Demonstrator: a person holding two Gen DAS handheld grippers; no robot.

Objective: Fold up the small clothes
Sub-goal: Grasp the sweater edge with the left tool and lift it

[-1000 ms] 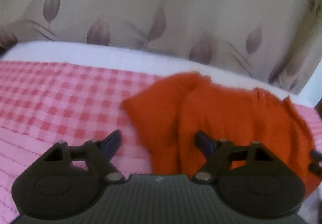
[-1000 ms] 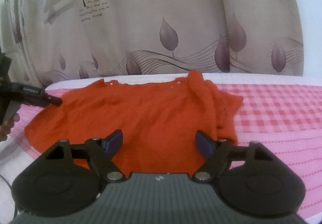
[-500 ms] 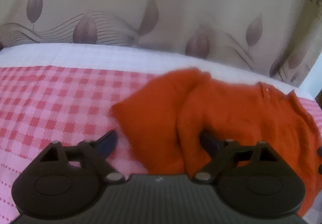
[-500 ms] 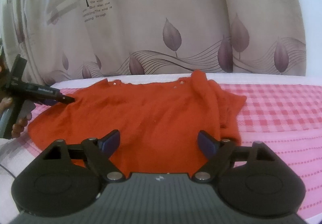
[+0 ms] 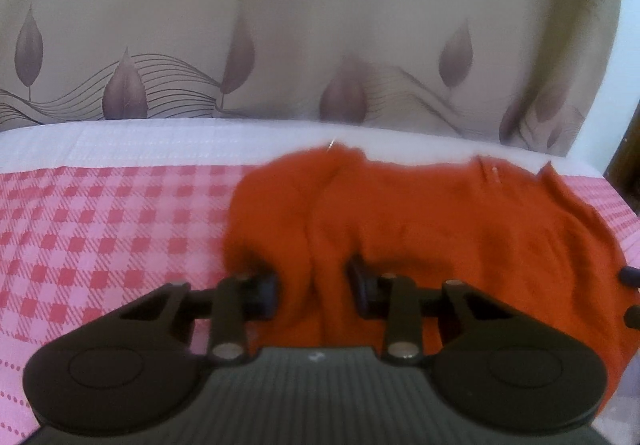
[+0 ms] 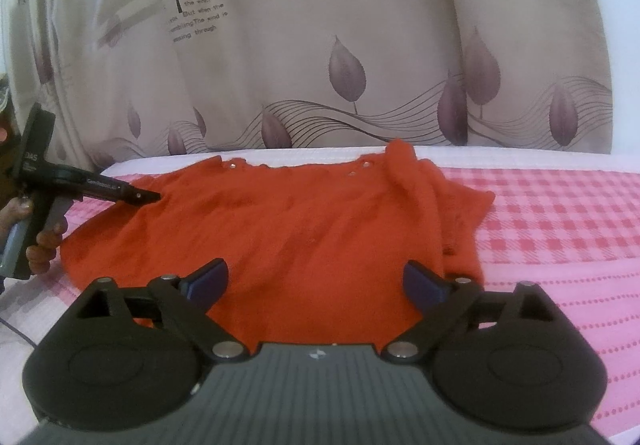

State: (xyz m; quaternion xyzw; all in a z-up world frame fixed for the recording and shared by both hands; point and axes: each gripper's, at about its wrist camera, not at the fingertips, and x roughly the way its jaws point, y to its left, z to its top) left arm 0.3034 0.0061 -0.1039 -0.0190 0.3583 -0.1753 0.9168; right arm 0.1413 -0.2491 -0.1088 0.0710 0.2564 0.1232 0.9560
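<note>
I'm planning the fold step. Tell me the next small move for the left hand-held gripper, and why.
Probably lift the left hand-held gripper slightly. Its jaws stand close, seemingly pinching a bunched fold of the orange garment, which lies on the checked cloth. The right hand-held gripper is open over the hem.

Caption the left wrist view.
Left gripper closing on a bunched fold of the orange top on a checked sheet.

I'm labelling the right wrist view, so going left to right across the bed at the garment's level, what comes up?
Black handheld left gripper at the left edge → orange knitted top spread flat → pink and red checked bedcover.
</note>
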